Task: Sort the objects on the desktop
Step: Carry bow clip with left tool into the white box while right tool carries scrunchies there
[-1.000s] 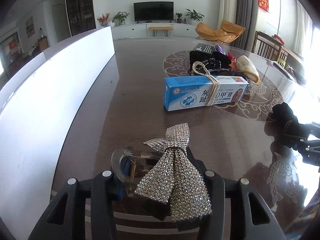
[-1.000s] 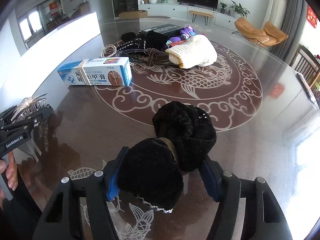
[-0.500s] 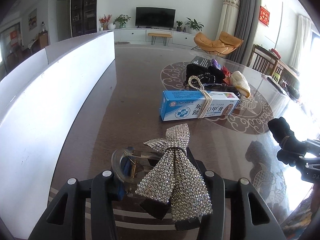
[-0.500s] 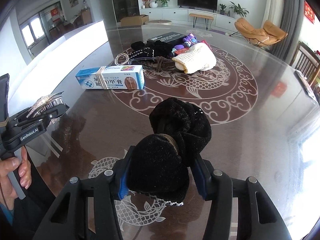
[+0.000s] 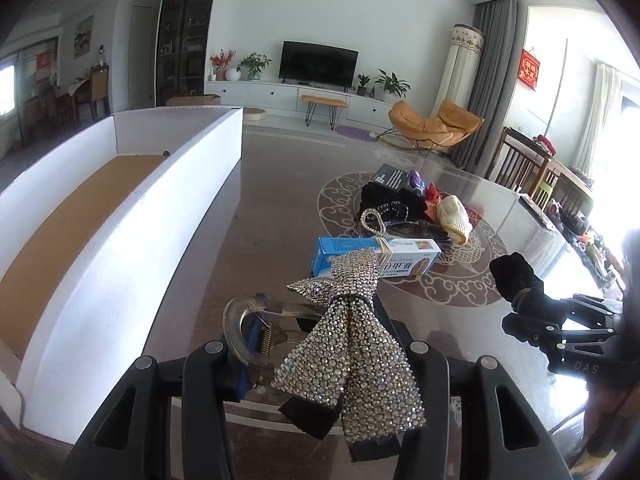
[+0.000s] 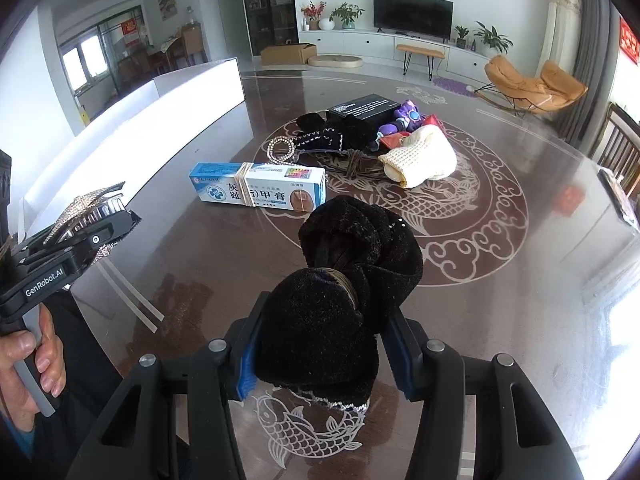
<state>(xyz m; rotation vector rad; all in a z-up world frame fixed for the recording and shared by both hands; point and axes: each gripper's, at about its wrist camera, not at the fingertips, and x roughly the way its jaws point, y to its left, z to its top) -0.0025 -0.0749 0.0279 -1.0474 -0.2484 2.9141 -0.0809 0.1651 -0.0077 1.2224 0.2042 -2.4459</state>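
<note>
Carry step: left tongs [image 5: 320, 364] clamped rhinestone bow clip [image 5: 352, 344], right tongs [image 6: 320, 356] just squeezed onto black bow [image 6: 344, 292]; next, drop into white box [image 5: 132, 216].

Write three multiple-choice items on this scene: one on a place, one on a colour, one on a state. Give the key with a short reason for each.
1. Where does the blue and white box lie?
A. inside the white tray
B. on the table, before the pile of things
C. between gripper fingers

2. What colour is the bow in the right gripper?
A. black
B. red
C. cream

3. How does the left gripper stand?
A. open and empty
B. shut on the rhinestone bow clip
C. out of view

Key:
1 B: the box rests on the table, nearer than the pile with the cream knit piece.
2 A: the velvet bow between the blue pads is black.
3 B: the fingers clamp the clip, which hangs clear of the table.
</note>
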